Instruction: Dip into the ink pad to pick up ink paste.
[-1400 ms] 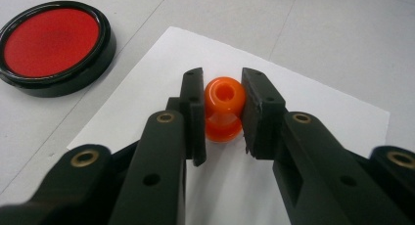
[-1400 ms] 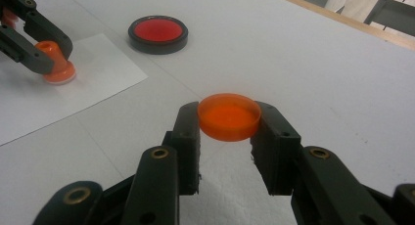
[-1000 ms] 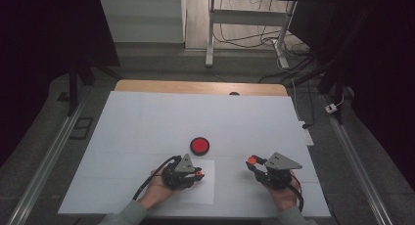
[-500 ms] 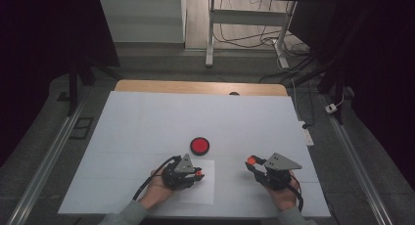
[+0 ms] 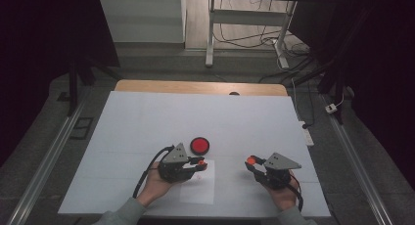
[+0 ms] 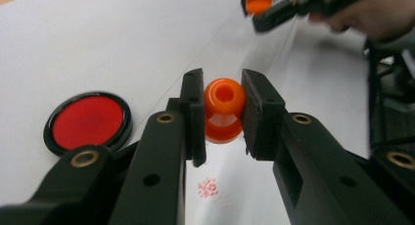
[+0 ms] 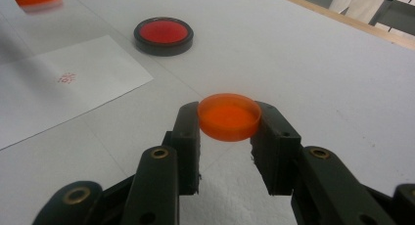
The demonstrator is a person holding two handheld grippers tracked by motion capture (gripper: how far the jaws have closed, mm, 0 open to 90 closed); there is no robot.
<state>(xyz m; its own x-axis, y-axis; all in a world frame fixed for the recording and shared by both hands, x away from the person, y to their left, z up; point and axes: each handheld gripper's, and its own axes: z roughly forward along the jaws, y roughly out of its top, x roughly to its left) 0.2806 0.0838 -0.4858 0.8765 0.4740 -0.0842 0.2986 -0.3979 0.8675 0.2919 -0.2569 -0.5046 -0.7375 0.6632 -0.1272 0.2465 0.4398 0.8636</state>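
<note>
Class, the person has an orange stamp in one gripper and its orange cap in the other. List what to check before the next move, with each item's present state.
1. Left gripper shut on the orange plastic stamp: ok.
2. Right gripper shut on the round orange cap: ok.
3. Red stamp mark printed on the white paper sheet: ok.
4. Stamp lifted clear of the paper: ok.
5. Black-rimmed red ink pad away from both grippers: ok.
6. Cap's open side facing the stamp: cannot tell.
</note>
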